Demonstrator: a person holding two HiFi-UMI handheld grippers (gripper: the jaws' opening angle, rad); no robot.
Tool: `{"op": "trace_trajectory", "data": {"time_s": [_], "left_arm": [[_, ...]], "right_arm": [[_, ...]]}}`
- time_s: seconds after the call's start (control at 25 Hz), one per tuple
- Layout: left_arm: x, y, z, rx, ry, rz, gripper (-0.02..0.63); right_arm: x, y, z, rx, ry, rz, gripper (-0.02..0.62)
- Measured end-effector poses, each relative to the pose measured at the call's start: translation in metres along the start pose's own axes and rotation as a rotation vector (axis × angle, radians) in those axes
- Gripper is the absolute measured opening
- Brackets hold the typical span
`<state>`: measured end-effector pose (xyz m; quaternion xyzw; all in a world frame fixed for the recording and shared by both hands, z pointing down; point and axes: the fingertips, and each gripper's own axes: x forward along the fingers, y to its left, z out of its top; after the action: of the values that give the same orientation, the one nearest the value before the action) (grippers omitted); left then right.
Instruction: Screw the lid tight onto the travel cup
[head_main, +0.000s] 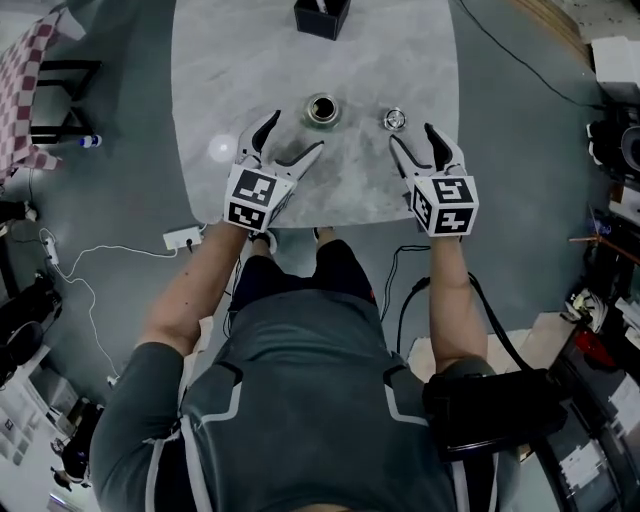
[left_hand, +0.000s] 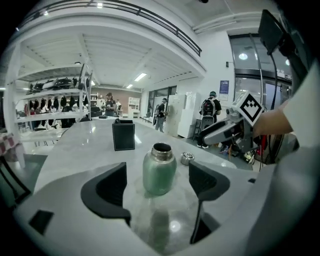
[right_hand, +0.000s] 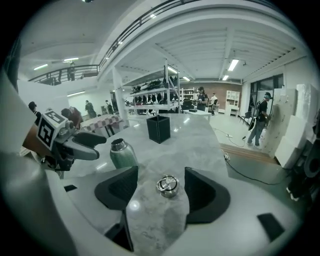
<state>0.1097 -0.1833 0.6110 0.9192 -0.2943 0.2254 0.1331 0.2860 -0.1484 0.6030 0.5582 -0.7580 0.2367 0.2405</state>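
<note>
A green metal travel cup stands upright and uncapped on the marble table. Its steel lid lies by itself a little to the right. My left gripper is open just short of the cup, low over the table. In the left gripper view the cup sits in line with the gap of that gripper, untouched. My right gripper is open just behind the lid. The lid shows between its pads in the right gripper view, apart from both sides of the gripper.
A black square holder stands at the table's far edge, beyond the cup. The table's near edge runs just under both grippers. Cables and a power strip lie on the floor to the left. People stand by shelves in the background.
</note>
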Motion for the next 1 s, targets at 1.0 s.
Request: {"op": "trace_trajectory", "data": {"time_s": [1.0], "left_arm": [[0.086,-0.002,-0.029,0.065,-0.010,-0.085,0.380]], "right_arm": [[0.090,-0.022,-0.057,-0.038,0.093,0.054,0.314]]}}
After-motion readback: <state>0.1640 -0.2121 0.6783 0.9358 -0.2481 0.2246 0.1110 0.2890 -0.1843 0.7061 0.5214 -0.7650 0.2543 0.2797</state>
